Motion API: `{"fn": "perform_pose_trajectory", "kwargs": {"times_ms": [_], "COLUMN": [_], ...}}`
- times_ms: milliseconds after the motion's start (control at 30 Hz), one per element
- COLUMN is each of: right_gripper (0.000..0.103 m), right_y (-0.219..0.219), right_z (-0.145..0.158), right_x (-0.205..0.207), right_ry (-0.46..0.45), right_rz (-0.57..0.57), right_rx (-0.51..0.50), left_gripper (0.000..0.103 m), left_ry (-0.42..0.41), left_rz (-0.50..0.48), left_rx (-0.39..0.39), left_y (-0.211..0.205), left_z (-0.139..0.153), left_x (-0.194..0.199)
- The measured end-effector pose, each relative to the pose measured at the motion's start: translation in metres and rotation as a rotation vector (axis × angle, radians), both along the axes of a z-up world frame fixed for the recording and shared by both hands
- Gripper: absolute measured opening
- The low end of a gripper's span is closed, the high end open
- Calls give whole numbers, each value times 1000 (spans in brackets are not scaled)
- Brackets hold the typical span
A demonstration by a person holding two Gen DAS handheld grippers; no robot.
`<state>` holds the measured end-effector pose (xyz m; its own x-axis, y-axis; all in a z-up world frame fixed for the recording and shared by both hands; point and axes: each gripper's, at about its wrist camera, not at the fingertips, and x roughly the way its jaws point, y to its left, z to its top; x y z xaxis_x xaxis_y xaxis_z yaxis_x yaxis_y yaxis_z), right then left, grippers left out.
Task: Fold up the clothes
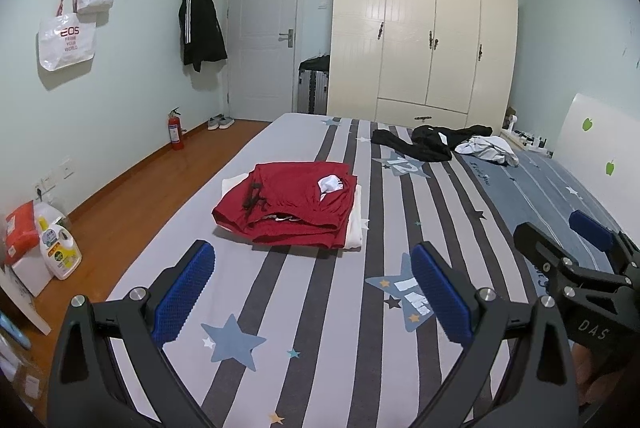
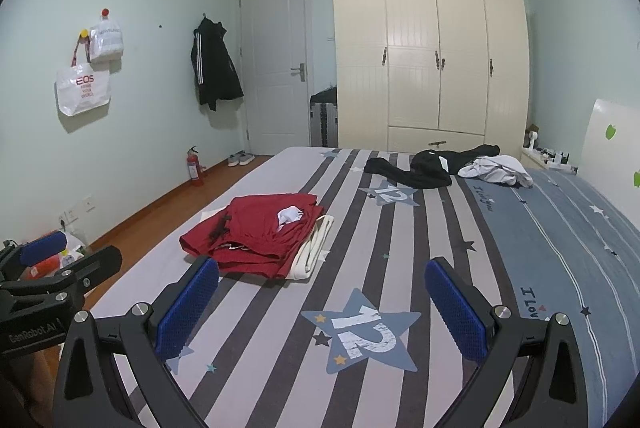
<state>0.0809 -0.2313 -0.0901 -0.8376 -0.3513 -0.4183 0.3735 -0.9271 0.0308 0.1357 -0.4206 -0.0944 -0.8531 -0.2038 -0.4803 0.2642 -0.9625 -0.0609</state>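
Our left tongs (image 1: 312, 292) and right tongs (image 2: 322, 304) are black, with blue dimpled pads, silver screws and white lettering.

Matt striped cloth bed sheet (image 1: 320, 308), glossy wood floor (image 1: 132, 196) (reflective), soft red cloth garment (image 1: 292, 204).

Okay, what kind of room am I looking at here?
A home bedroom, most likely: a large bed with a grey striped, star-printed cover, a tall cream four-door wardrobe, and a folded red garment lying on the bed.
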Motion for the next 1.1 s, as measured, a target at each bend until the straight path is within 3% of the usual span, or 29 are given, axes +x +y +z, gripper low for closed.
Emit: {"fn": "perform_pose_trajectory", "kwargs": {"times_ms": [1100], "right_gripper": [102], "right_y": [-5], "right_z": [5], "right_x": [-3], "right_ry": [-1], "right_rz": [25], "right_rx": [-6], "left_gripper": [98], "left_ry": [16], "left_rz": [38], "left_rx": [-8], "left_y": [-11], "left_z": [7], "left_x": [6]}}
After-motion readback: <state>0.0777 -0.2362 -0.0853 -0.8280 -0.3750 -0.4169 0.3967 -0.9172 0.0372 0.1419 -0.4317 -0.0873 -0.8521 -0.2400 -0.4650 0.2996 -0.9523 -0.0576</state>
